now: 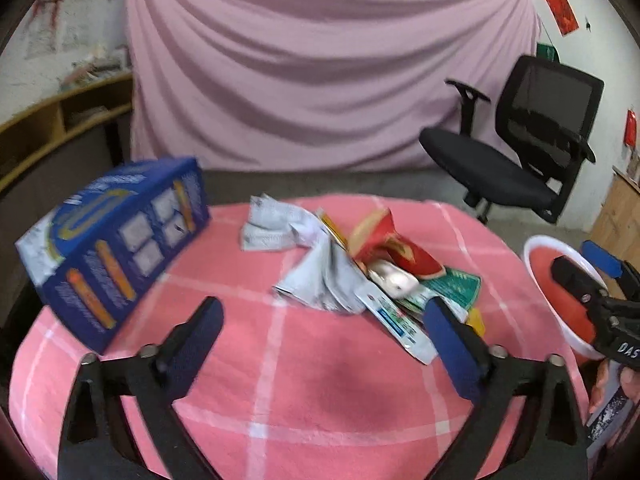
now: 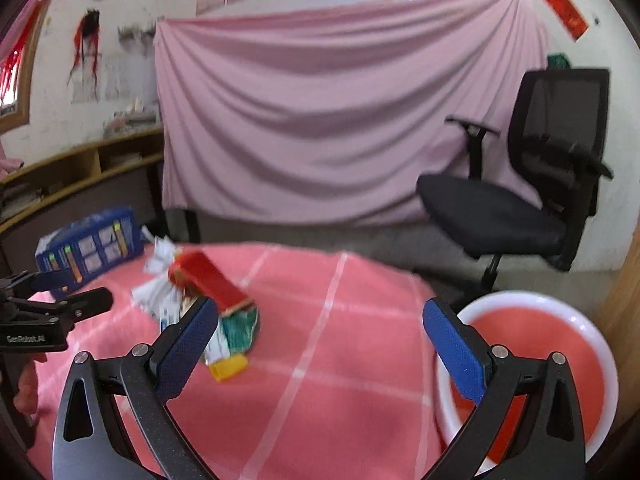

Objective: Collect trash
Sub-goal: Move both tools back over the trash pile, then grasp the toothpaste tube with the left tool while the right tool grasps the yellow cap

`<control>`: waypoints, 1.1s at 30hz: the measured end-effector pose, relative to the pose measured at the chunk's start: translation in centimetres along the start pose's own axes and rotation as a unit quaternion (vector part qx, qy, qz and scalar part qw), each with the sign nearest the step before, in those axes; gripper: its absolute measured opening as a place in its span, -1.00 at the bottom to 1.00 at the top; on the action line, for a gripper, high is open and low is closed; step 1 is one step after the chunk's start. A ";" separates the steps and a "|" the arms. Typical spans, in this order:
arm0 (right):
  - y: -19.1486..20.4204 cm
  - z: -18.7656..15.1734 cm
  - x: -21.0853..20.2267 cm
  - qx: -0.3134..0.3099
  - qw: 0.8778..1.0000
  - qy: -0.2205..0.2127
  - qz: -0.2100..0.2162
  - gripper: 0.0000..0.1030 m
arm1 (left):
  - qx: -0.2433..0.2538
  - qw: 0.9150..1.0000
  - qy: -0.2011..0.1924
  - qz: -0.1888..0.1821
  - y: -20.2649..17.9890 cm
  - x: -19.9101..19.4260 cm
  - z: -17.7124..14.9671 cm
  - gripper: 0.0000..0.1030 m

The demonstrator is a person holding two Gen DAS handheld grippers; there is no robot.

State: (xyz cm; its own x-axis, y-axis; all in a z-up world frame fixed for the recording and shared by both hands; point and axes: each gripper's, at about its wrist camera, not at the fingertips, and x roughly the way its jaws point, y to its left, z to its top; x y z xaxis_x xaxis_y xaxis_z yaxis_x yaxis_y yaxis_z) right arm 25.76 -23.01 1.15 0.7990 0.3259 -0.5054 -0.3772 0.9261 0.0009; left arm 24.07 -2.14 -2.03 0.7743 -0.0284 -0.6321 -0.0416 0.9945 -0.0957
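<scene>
**Wrappers heaped on pink cloth, both grippers wide and bare**

Draped across the back wall: pink sheet (image 1: pixel 320 64), black office chair (image 2: pixel 532 196) to its right. Covered in a pink checked cloth (image 1: pixel 280 380): round table. Heaped near the middle of that cloth: pile of wrappers (image 1: pixel 360 268), crumpled silver foil, a red packet (image 2: pixel 208 276), a green one and a small yellow piece (image 2: pixel 228 368) at the near edge. Stood tilted at the far left edge, well apart from the pile: blue box (image 1: pixel 116 248). Sat off the table's right side: white bowl (image 2: pixel 600 336) with red inside. Hovered above the cloth just short of the pile: left gripper (image 1: pixel 324 328), spread wide, nothing held. Hung between pile and bowl: right gripper (image 2: pixel 320 328), likewise spread wide, nothing between its blue pads (image 2: pixel 456 352).
</scene>
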 end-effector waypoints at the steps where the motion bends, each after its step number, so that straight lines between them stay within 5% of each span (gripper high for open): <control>1: 0.0 -0.1 0.4 0.000 1.000 0.013 0.003 1.00 | 0.002 1.000 0.009 -0.006 -0.1 0.4 0.0 0.51; 3: 0.1 -0.3 0.8 0.000 1.000 0.029 0.008 0.99 | 0.002 0.999 0.037 -0.021 -0.4 1.4 0.1 0.17; 9: -0.2 -0.7 1.8 0.006 0.997 0.072 0.029 0.88 | -0.020 0.992 0.104 -0.068 -1.1 3.8 0.0 -0.27; 15: -0.6 -0.7 2.4 0.017 0.996 0.085 0.036 0.88 | -0.031 0.989 0.124 -0.068 -1.9 4.7 0.5 -0.32; 23: -0.6 -0.8 3.1 0.018 0.994 0.103 0.042 0.87 | -0.018 0.988 0.137 -0.066 -1.9 5.1 0.5 -0.77; 30: 0.8 -1.1 4.0 -0.010 0.987 0.132 0.090 0.41 | -0.012 0.988 0.135 -0.077 -0.8 3.5 -0.3 -0.85; 33: 1.9 -1.3 4.7 -0.027 0.981 0.151 0.122 0.38 | -0.016 0.987 0.134 -0.082 0.5 2.5 -0.8 -0.85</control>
State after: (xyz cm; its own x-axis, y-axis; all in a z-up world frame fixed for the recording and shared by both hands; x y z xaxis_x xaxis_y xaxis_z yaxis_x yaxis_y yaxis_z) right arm 28.19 -20.00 -2.33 0.5095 0.4573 -0.7289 -0.5703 0.8138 0.1119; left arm 25.46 -1.79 -4.25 0.5777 -0.2189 -0.7864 0.0474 0.9707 -0.2354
